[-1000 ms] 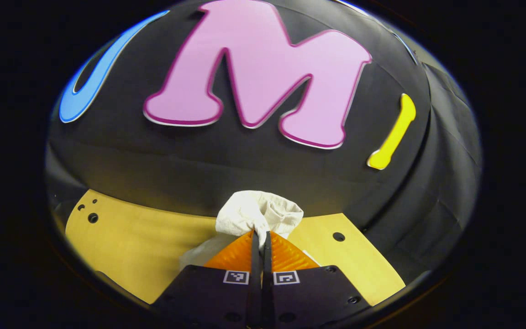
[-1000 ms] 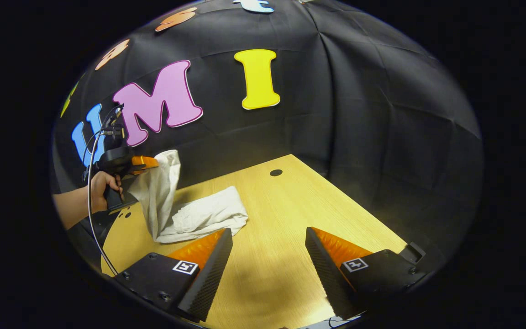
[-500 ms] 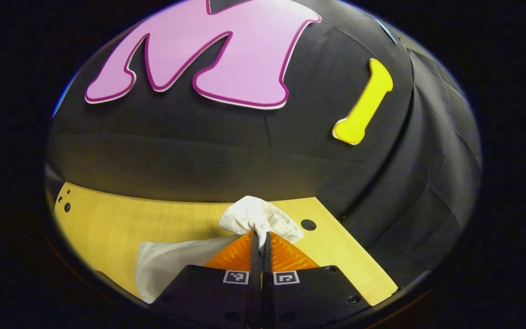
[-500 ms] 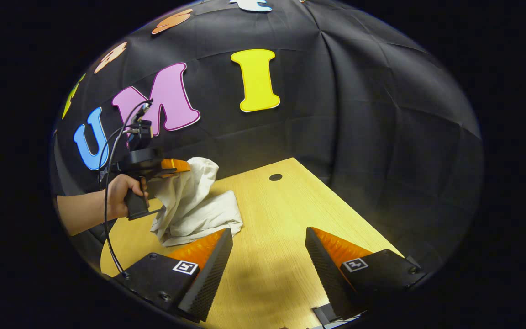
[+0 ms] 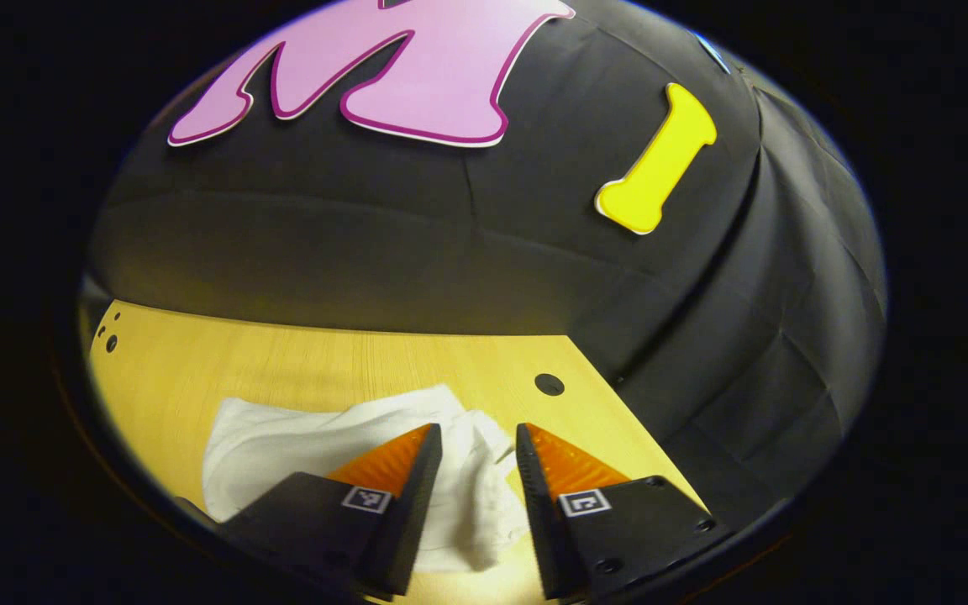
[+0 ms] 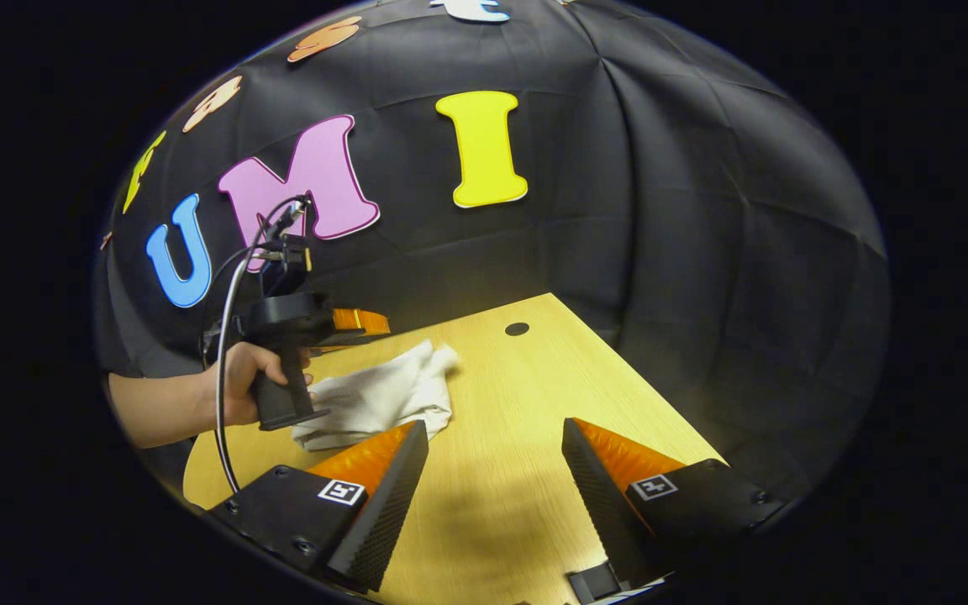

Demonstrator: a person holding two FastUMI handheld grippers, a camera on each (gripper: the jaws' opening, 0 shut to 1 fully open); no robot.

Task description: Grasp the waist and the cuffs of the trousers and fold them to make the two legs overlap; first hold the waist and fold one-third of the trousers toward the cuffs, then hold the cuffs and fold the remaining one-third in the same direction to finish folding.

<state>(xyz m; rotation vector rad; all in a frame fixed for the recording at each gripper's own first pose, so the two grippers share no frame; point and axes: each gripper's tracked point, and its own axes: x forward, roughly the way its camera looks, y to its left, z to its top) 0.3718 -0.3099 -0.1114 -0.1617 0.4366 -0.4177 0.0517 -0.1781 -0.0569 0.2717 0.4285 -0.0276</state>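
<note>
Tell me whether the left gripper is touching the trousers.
Cannot tell. In the left gripper view, the left gripper stands open over the trousers, but no gap or contact shows plainly.

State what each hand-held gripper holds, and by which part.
Nothing. The left gripper is open over the trousers; the right gripper is open above the table.

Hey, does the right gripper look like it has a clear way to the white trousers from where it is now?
Probably yes. The right gripper is open over bare table, and the trousers lie ahead beside its finger. The left gripper, hovering open over them, may crowd the far side.
</note>
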